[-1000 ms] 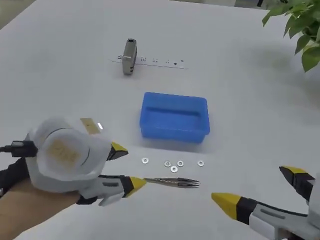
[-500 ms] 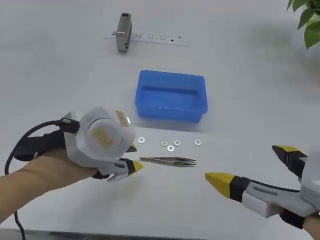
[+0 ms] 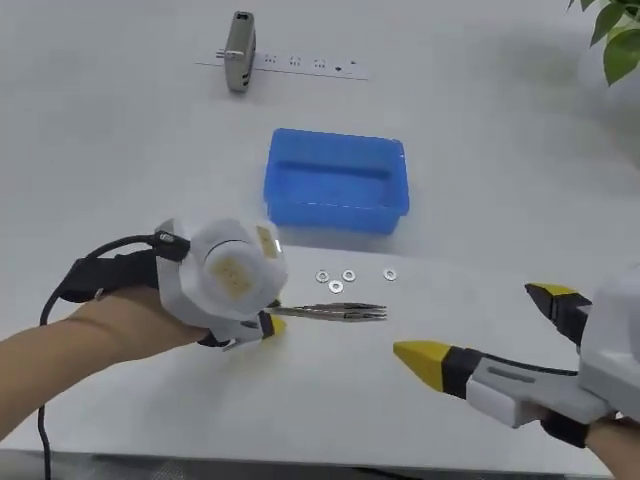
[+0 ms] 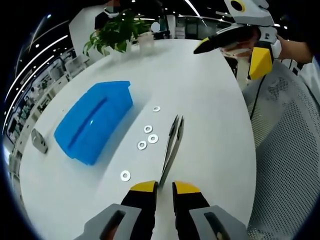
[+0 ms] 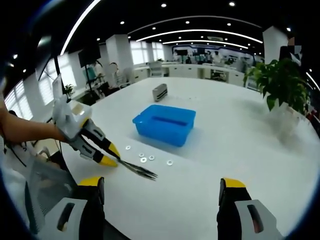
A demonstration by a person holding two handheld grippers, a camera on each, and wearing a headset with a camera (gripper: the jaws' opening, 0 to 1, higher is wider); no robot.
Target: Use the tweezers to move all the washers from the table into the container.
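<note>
The left claw (image 4: 166, 187) is clamped on the rear end of the slim metal tweezers (image 4: 171, 142), which lie on the white bench (image 3: 480, 200). The right claw (image 5: 161, 183) is spread wide. The small metal washers (image 3: 336, 287) lie near the blue plastic container (image 3: 335, 180).

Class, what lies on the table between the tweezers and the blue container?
The washers lie scattered there, touching neither the tweezers nor the blue container; the head view and left gripper view both show this.

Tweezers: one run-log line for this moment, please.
left gripper: shut on tweezers, handle end | right gripper: open, holding nothing | washers: five on table | container: no washers inside
</note>
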